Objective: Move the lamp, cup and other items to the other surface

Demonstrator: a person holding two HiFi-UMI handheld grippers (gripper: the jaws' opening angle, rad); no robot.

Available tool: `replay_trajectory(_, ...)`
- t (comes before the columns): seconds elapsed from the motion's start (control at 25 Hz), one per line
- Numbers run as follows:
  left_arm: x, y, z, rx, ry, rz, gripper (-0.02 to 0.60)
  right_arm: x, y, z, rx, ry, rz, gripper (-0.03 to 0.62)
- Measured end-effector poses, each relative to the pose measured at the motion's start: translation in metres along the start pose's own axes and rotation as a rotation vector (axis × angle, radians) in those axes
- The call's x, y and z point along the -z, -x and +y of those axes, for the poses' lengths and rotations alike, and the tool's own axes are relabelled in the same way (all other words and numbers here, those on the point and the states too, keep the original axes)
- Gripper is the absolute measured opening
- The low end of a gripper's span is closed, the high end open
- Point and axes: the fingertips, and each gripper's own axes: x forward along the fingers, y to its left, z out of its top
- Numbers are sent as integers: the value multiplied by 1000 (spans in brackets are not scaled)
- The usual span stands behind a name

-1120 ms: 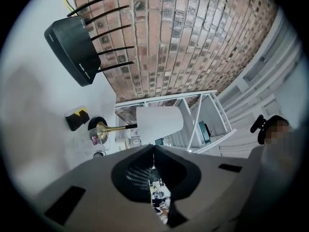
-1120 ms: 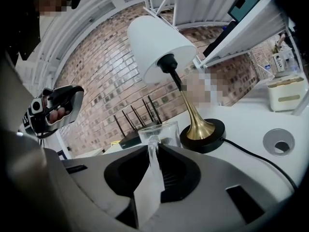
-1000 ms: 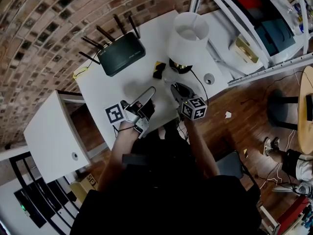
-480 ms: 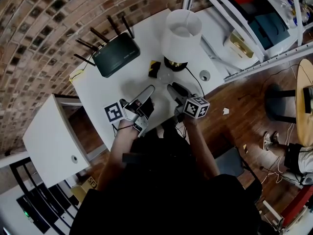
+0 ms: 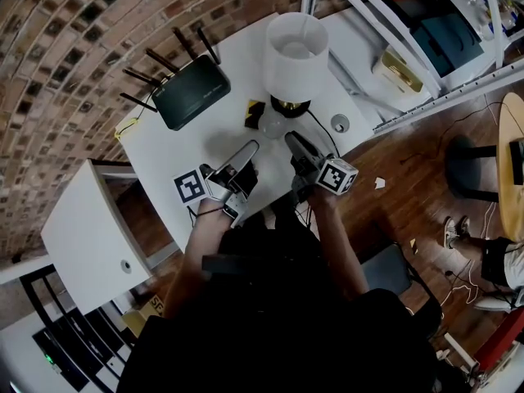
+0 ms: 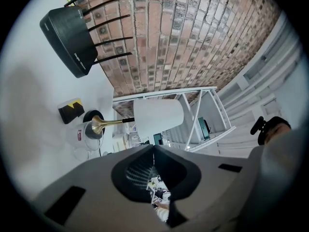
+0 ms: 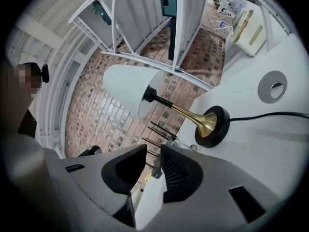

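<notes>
Lamp, cup and the smaller items all stand on the white desk (image 5: 164, 150), and both grippers are held over its near edge. A low white side table (image 5: 90, 232) stands off the desk's left end. The left gripper (image 5: 252, 146) points level, its jaws pressed together at the tips with nothing gripped. The right gripper (image 5: 289, 137) has just been closing its jaws to a narrow gap, and only the desk top and the router's antennas show through it.

Just beyond the right gripper's tips is the clear cup (image 5: 273, 124), with a small black-and-yellow block (image 5: 256, 115) beside it. Right behind the cup sits the lamp (image 5: 296, 46) on a black base with a brass stem and a white shade, its cord trailing right past a round hole (image 5: 339, 122) in the desk. Farther left lies the black router (image 5: 191, 91), its antennas toward the brick wall (image 5: 65, 47). White shelving (image 5: 393, 23) stands at the desk's far right.
</notes>
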Motion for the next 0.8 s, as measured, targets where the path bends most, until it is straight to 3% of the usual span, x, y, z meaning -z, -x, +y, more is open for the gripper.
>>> replay_trajectory(0.24, 1, -8, 1, -19, -9, -21, 15, -23, -3, 25, -143, -86, -64, 9)
replay_trajectory(0.44, 6, -15, 1, -35, -27, -33, 15, -36, -1, 39, -223, -126, -70, 9)
replay_trajectory(0.8, 18, -16, -1, -54, -36, -44, 15, -40, 4, 53, -280, -140, -56, 9)
